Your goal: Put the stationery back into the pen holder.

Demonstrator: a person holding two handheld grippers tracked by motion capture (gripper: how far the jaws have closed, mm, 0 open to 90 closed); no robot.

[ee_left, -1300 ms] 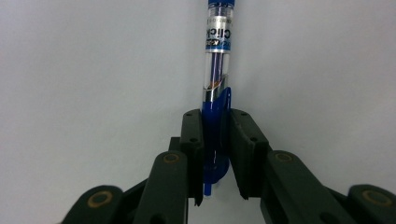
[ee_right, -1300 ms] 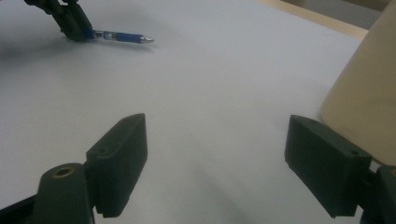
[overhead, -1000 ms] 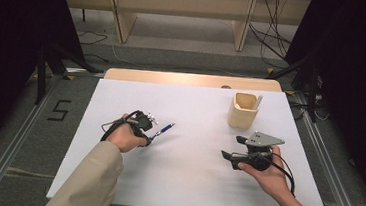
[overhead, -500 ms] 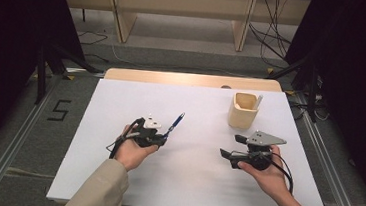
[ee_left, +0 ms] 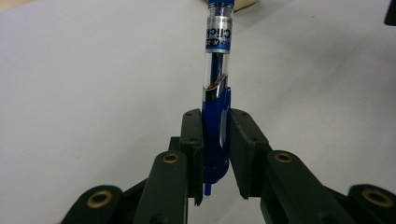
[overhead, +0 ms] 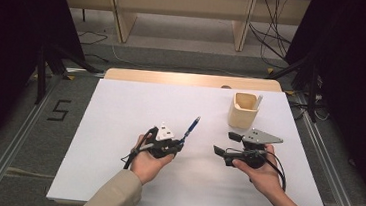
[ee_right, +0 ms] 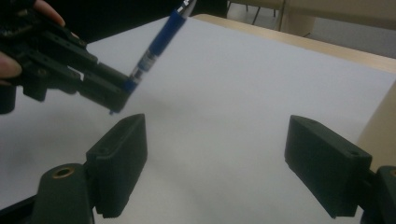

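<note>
With its cap end cut off in the left gripper view, we see the blue pen [ee_left: 216, 93] clamped between the left gripper's [ee_left: 215, 154] pads, jutting beyond them.

Both tongs black, matte plastic. Left tongs [overhead: 180, 144]: white three-cornered plate w/ dark dots on top, black cable looping off behind the body. Right tongs [overhead: 221, 143]: grey three-cornered plate on top, black cable curling back past the wrist. Close up, jaw arms carry brass-coloured pivot rings; left pads [ee_left: 192, 135] flat w/ small screw holes, right pads [ee_right: 119, 154] blocky, rectangular. Person wears beige long sleeves [overhead: 112, 197], cuffs behind the tongs.
</note>
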